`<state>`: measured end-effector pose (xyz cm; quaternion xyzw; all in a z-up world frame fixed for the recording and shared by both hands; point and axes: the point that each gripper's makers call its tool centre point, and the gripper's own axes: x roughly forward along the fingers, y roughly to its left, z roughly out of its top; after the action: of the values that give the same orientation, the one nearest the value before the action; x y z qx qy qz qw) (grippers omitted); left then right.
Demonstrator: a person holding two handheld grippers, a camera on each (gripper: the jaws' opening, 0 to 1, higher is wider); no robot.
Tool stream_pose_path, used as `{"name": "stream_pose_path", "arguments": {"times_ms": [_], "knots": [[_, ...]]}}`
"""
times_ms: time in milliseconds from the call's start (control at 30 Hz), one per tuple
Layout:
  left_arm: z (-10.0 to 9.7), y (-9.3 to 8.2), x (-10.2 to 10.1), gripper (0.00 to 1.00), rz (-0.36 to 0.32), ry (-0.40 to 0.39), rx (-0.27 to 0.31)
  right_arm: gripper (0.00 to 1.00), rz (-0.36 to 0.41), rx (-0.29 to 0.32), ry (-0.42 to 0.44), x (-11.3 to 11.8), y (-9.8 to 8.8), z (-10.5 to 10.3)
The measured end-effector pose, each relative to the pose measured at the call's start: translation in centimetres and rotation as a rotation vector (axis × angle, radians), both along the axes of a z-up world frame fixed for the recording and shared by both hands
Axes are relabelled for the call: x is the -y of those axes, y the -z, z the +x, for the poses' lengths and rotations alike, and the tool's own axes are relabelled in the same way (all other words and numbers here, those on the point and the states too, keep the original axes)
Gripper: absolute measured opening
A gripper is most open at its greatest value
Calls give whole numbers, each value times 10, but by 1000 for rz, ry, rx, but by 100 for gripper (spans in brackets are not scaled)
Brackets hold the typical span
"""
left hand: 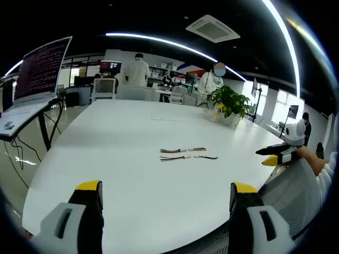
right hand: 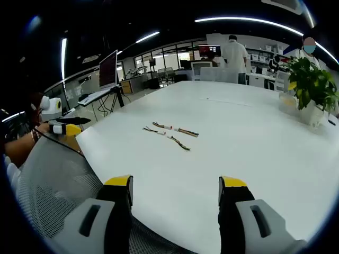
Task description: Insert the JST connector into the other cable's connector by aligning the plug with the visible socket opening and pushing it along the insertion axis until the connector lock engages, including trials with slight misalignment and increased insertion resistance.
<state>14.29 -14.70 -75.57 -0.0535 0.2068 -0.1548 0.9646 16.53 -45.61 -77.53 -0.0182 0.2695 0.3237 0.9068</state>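
— Has anything been plugged in yet?

— Not from what I can see. The two cables lie side by side out on the white table [left hand: 132, 137], the upper cable [left hand: 183, 150] and the lower cable [left hand: 188, 157], close together but, I judge, not joined. They are too small to make out the plug or the socket opening.

— And the tools?

— The left gripper [left hand: 167, 198] hangs above the near edge of the table with its jaws spread wide and nothing between them. The right gripper [right hand: 175, 190] is the same: wide, empty, well short of the cables [right hand: 169, 132]. So the whole job is ahead, I'd say: pick up both, line up, push until the lock catches.

— Any labels to read?

— None on the cables. A laptop [left hand: 39, 71] on a stand beside the table shows lines of text, too fine to read. There's a potted plant [left hand: 230, 103] at the far side, nothing written on it.
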Motion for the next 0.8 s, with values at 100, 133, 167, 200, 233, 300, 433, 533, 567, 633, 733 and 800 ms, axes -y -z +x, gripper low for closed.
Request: {"name": "stream_pose_path", "arguments": {"times_ms": [100,133,167,200,233,300,433,533,567,633,733,800], "knots": [[0,0,1,99,-7,3,-1,63,-1,-2,-4,-1,1,0],[0,0,2,99,-6,3,-3,63,-6,-1,-5,0,1,0],[0,1,1,99,-3,3,-6,64,-10,0,-3,0,1,0],[0,1,1,99,-2,2,-7,64,-9,1,-2,1,1,1],[0,1,1,99,-3,2,-7,64,-7,0,-1,1,1,1],[0,1,2,99,-6,1,-7,64,-6,-4,0,1,1,0],[0,2,1,99,0,-6,-17,63,-9,-13,1,2,3,0],[-1,4,2,99,5,2,-29,63,-16,-20,-9,1,4,-1],[-1,4,2,98,6,4,-28,63,-17,-19,-10,0,4,-1],[-1,3,3,98,3,4,-27,63,-8,-15,-13,-1,3,-1],[-1,2,3,98,-9,-2,-25,63,-11,-2,-3,1,1,0],[-1,1,3,98,-11,1,-20,63,-12,-9,-6,1,2,0]]}}
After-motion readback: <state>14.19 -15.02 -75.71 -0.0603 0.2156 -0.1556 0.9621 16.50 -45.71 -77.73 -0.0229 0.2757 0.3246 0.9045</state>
